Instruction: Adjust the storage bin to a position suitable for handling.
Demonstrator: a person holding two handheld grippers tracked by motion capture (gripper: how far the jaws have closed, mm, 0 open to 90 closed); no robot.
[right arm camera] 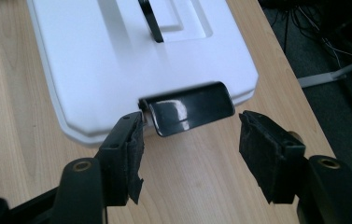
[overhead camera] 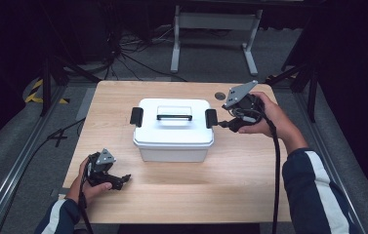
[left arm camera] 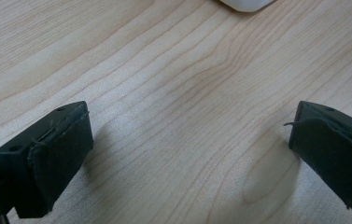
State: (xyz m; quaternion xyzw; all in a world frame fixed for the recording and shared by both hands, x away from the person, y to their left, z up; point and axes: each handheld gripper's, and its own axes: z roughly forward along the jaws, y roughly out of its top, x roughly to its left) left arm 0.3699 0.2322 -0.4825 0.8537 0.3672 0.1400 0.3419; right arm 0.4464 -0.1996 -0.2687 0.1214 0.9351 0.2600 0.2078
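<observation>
A white lidded box (overhead camera: 173, 129) stands mid-table, with a black handle (overhead camera: 173, 117) on its lid and a black latch at each end. My right gripper (overhead camera: 226, 125) is open at the box's right end, its jaws either side of the right latch (overhead camera: 211, 118). In the right gripper view that latch (right arm camera: 190, 108) is flipped outward from the lid (right arm camera: 117, 60), just ahead of the gripper (right arm camera: 190, 142). My left gripper (overhead camera: 123, 179) rests near the table's front left, open over bare wood (left arm camera: 183, 135), and the box's corner (left arm camera: 246, 4) shows far off.
The left latch (overhead camera: 136, 116) sits against the box's left end. A round grommet (overhead camera: 219, 95) is set in the wooden table (overhead camera: 250, 175) behind the box. Cables (overhead camera: 137, 53) and a white stand (overhead camera: 215, 29) lie on the floor beyond the table.
</observation>
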